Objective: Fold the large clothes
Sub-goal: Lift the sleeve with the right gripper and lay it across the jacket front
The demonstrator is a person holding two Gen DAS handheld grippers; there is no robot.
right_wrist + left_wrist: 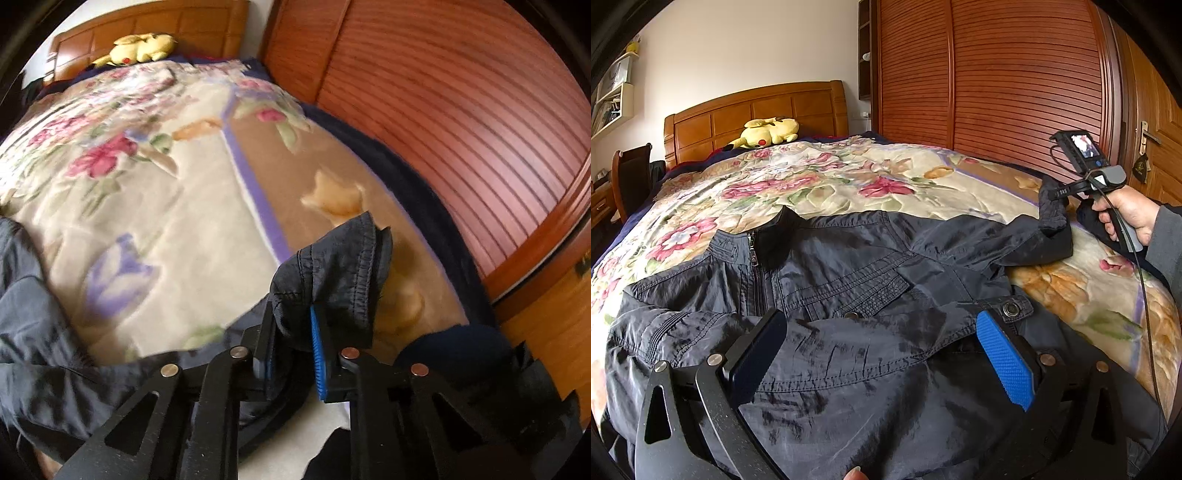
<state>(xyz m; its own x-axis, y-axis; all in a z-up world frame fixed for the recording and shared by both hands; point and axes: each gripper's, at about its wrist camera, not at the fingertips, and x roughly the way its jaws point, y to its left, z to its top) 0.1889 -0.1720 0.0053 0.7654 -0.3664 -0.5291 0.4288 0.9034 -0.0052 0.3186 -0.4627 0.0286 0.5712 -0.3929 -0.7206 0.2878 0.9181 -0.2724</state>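
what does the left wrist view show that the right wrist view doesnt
Only the left wrist view: the jacket's front with its zipper and collar, the left gripper open over it, the person's hand on the right gripper's handle, a chair, wall shelves and a door handle.

Only the right wrist view: the right gripper up close, fingers shut on the sleeve cuff.

Both: the dark jacket, floral blanket, yellow plush toy, wooden headboard and slatted wardrobe.
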